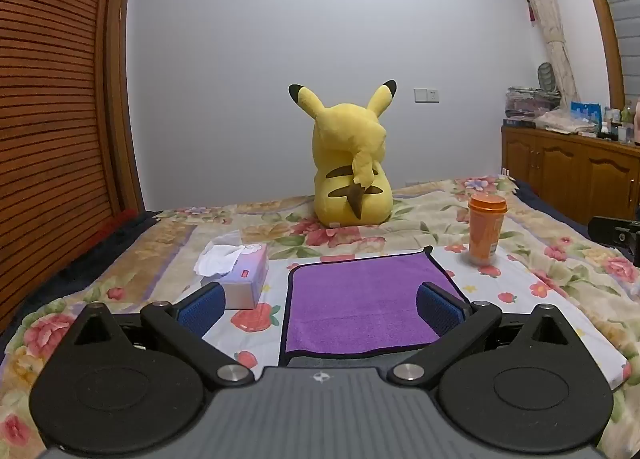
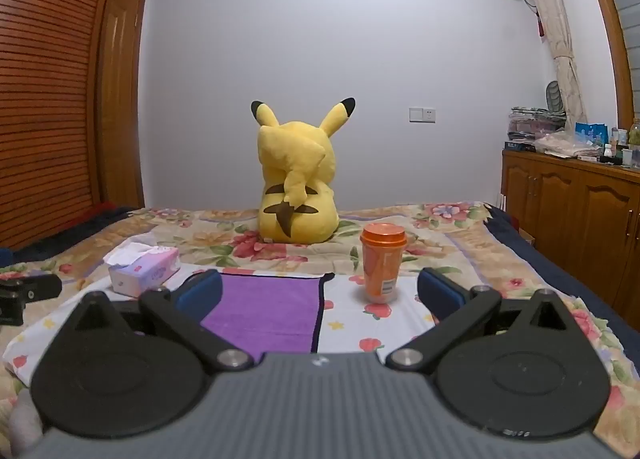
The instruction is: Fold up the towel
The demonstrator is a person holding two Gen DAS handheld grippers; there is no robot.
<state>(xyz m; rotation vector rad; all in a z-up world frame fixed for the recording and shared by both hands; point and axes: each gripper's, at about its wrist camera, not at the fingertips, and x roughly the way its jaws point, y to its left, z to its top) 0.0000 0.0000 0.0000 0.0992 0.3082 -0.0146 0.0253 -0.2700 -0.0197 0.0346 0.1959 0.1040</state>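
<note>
A purple towel (image 1: pixel 360 303) with a dark hem lies flat on the flowered bedspread (image 1: pixel 560 283), just in front of my left gripper (image 1: pixel 320 309). The left gripper is open and empty, with the towel's near edge between its blue pads (image 1: pixel 202 309). The towel also shows in the right wrist view (image 2: pixel 266 311), left of centre. My right gripper (image 2: pixel 320 293) is open and empty, above the towel's right hem and the white cloth beside it. Its left pad (image 2: pixel 200 293) covers part of the towel.
An orange lidded cup (image 1: pixel 486 229) stands right of the towel and shows in the right wrist view (image 2: pixel 382 265) too. A tissue box (image 1: pixel 240 273) lies to the left. A yellow plush toy (image 1: pixel 350 163) sits behind. A wooden cabinet (image 2: pixel 572 199) lines the right wall.
</note>
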